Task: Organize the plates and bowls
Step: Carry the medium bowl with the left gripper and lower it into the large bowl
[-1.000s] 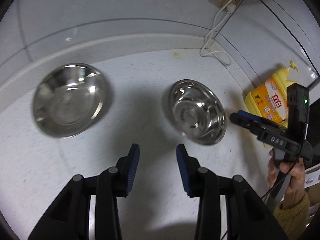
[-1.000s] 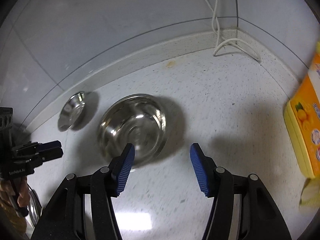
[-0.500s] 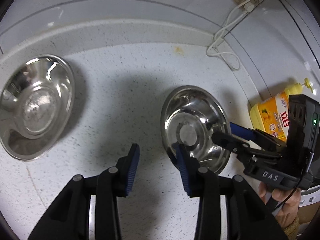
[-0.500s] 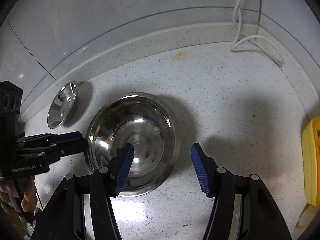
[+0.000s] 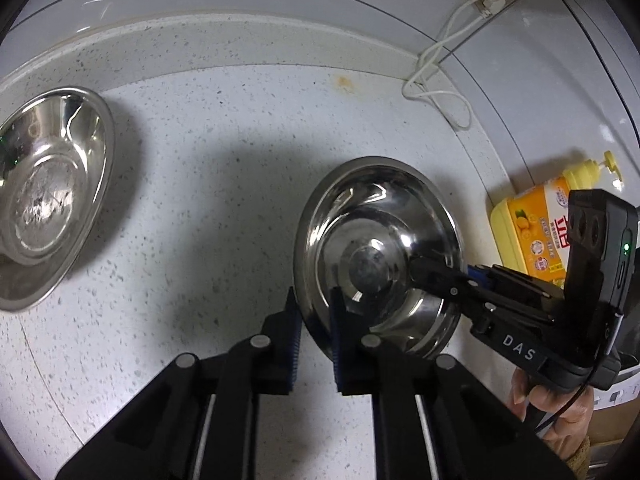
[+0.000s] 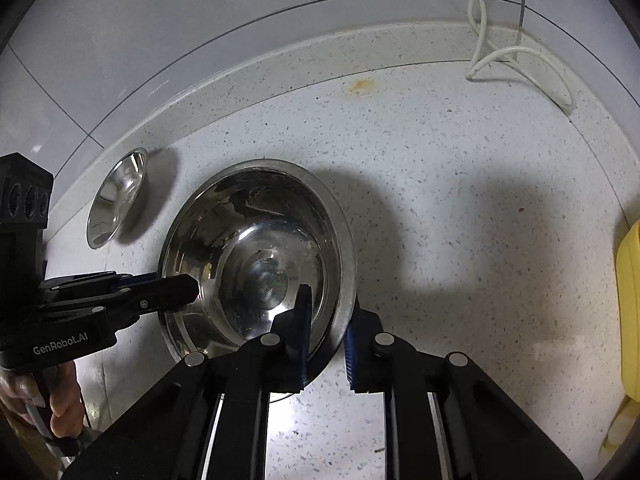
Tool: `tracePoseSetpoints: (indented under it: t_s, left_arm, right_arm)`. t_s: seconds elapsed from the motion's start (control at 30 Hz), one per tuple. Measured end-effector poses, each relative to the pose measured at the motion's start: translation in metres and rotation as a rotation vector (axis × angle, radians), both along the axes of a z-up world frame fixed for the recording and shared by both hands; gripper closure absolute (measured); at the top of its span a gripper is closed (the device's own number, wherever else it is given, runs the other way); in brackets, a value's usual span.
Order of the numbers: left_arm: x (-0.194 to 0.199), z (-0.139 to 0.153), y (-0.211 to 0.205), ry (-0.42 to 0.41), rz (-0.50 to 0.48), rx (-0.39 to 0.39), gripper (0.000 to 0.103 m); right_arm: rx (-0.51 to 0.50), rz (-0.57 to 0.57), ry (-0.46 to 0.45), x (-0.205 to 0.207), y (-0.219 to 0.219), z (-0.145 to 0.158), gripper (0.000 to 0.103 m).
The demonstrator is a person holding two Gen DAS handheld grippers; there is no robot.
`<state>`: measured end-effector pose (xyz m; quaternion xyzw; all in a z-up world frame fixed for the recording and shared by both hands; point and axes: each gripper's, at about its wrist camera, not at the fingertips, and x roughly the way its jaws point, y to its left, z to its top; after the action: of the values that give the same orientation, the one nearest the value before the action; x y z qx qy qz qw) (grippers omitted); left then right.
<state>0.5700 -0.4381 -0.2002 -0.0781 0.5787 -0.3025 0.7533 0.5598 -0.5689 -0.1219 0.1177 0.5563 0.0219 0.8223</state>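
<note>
Now both of your grippers have just been closing, and each has the rim of the same steel bowl between its pads. A second ago both stood apart above the worktop, short of the bowl; since then you have brought them down and in, and the bowl fills more of each view.

Your left gripper is clamped on the bowl's near left rim: one blue pad sits outside the wall, the other inside. Your right gripper is clamped on the near right rim in the same way, its inner pad standing in the hollow of the bowl and the outer one just beyond the rim. In each wrist view the other gripper reaches in from the side, its tips over the bowl's edge, with your hand around the handle behind it.

The bowl lies near the middle of the worktop, well clear of the back edge. A second steel bowl sits well apart toward the left edge, close to the raised back lip. At the right edge a yellow dish-soap bottle stands beside the wall, and a white cable loops down into the back right corner.
</note>
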Motion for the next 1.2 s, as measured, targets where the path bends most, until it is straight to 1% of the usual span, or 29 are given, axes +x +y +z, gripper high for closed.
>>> tracePoseSetpoints:
  t_s: [0.2,0.33,0.47,0.57,0.63,0.7,0.77,0.83,0.87,0.9,0.93,1.03,1.1,1.2]
  left_arm:
    - [-0.026,0.019,0.005,0.000,-0.020,-0.022,0.092]
    - [-0.054,0.031,0.009,0.011,-0.028,-0.030,0.092]
    - [-0.089,0.046,0.025,0.026,-0.014,-0.057,0.092]
    - [-0.119,0.061,0.043,0.030,0.012,-0.080,0.092]
    - [-0.139,0.072,0.057,0.015,0.028,-0.093,0.092]
    - [-0.162,0.086,0.077,-0.007,0.050,-0.102,0.092]
    - [-0.178,0.098,0.098,-0.001,0.077,-0.106,0.092]
    - [-0.194,0.109,0.113,-0.030,0.091,-0.081,0.092]
    - [-0.205,0.112,0.121,-0.053,0.096,-0.052,0.092]
    - [-0.213,0.113,0.129,-0.063,0.105,-0.029,0.092]
    - [-0.220,0.110,0.136,-0.055,0.102,-0.004,0.092]
    - [-0.234,0.090,0.156,-0.003,0.120,0.030,0.092]
    - [-0.238,0.073,0.166,0.035,0.144,0.051,0.092]
    - [-0.242,0.056,0.172,0.036,0.155,0.100,0.092]
  right_arm:
    - [0.004,0.010,0.000,-0.021,0.001,0.009,0.090]
    - [-0.001,0.018,-0.002,-0.045,0.004,0.019,0.090]
    - [0.004,0.033,-0.012,-0.075,0.015,0.033,0.090]
    - [0.003,0.054,-0.028,-0.100,0.028,0.048,0.089]
    - [0.003,0.069,-0.046,-0.117,0.040,0.060,0.089]
    - [-0.004,0.088,-0.075,-0.134,0.054,0.075,0.089]
    - [0.004,0.111,-0.101,-0.149,0.070,0.087,0.089]
    - [0.006,0.143,-0.114,-0.164,0.089,0.097,0.089]
    - [0.011,0.162,-0.119,-0.173,0.101,0.102,0.089]
    - [0.015,0.176,-0.121,-0.181,0.110,0.103,0.089]
    - [0.022,0.198,-0.117,-0.188,0.121,0.103,0.089]
    - [0.033,0.234,-0.094,-0.203,0.144,0.095,0.089]
    - [0.037,0.257,-0.054,-0.208,0.156,0.081,0.089]
    - [0.044,0.266,-0.003,-0.211,0.169,0.058,0.089]
